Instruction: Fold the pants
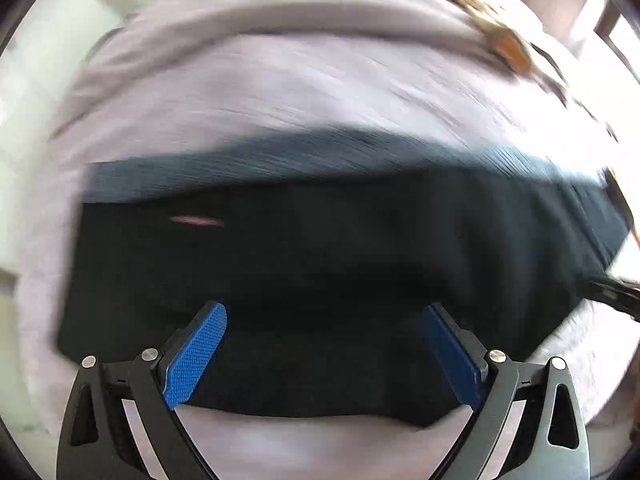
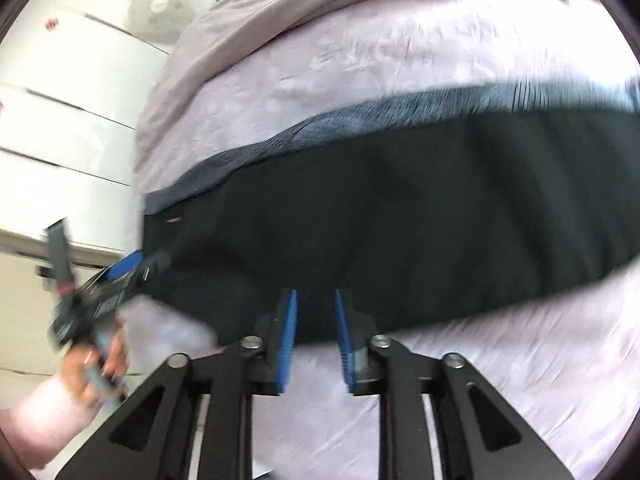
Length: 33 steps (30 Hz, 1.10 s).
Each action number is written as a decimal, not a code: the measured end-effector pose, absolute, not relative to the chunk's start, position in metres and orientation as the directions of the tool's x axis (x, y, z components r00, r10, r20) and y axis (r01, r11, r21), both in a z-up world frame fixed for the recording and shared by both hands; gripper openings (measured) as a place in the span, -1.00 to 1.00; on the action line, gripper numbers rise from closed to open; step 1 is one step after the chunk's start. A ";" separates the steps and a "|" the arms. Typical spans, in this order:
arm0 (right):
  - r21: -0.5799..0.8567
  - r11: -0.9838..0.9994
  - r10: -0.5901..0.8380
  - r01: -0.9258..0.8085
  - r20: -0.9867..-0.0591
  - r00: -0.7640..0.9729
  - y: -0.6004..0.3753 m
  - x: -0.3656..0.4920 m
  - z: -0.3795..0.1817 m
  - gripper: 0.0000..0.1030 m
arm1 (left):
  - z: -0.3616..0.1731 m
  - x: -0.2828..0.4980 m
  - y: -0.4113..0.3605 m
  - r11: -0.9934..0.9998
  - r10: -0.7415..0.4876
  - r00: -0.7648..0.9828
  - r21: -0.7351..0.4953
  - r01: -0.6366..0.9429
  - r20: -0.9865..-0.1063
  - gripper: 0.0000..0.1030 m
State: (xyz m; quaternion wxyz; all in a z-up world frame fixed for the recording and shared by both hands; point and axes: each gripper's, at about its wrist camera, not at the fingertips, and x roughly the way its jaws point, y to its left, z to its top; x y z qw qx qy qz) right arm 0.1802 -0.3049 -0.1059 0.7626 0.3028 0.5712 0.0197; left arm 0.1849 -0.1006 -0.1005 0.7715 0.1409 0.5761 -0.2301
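The dark pants (image 1: 320, 272) lie flat across the lilac bedsheet (image 1: 280, 92), apparently between folds, with the left claw (image 1: 324, 312) spread wide and the right claw (image 2: 316, 300) narrowly parted, both empty over the near edge, which needs gripping next.

One pants (image 1: 320, 272), two grippers (image 1: 324, 344) (image 2: 316, 340), one bedsheet (image 1: 280, 92).

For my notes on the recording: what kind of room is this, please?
Probably a bedroom: the dark pants lie on a bed with a wrinkled lilac sheet, and white drawer fronts and a fan stand beside it.
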 end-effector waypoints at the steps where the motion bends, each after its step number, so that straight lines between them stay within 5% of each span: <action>1: 0.447 0.840 0.351 0.308 -0.880 0.321 -0.302 0.185 -0.113 -0.52 | -0.112 0.176 -0.115 0.842 -0.175 0.222 -0.029 0.538 -0.959 0.93; 4: 0.395 0.866 0.333 0.307 -0.913 0.237 -0.306 0.176 -0.141 -0.53 | -0.148 0.169 -0.127 0.839 -0.112 0.187 0.007 0.544 -0.976 0.94; 10: 0.486 0.780 0.403 0.394 -0.872 0.279 -0.328 0.162 -0.127 -0.51 | -0.100 0.197 -0.118 0.843 -0.166 0.256 -0.003 0.537 -0.952 0.93; 18: 0.511 0.831 0.426 0.219 -0.838 0.342 -0.301 0.298 -0.109 -0.33 | -0.114 0.278 -0.148 0.909 -0.093 0.356 0.066 0.411 -0.930 0.93; 25: 0.397 0.873 0.298 0.283 -0.894 0.335 -0.315 0.335 -0.156 -0.42 | -0.137 0.314 -0.126 0.929 -0.042 0.359 0.096 0.356 -0.932 0.93; 33: 0.437 0.856 0.331 0.278 -0.874 0.356 -0.316 0.311 -0.108 -0.28 | -0.102 0.312 -0.018 0.955 0.032 0.412 0.150 0.256 -0.911 0.93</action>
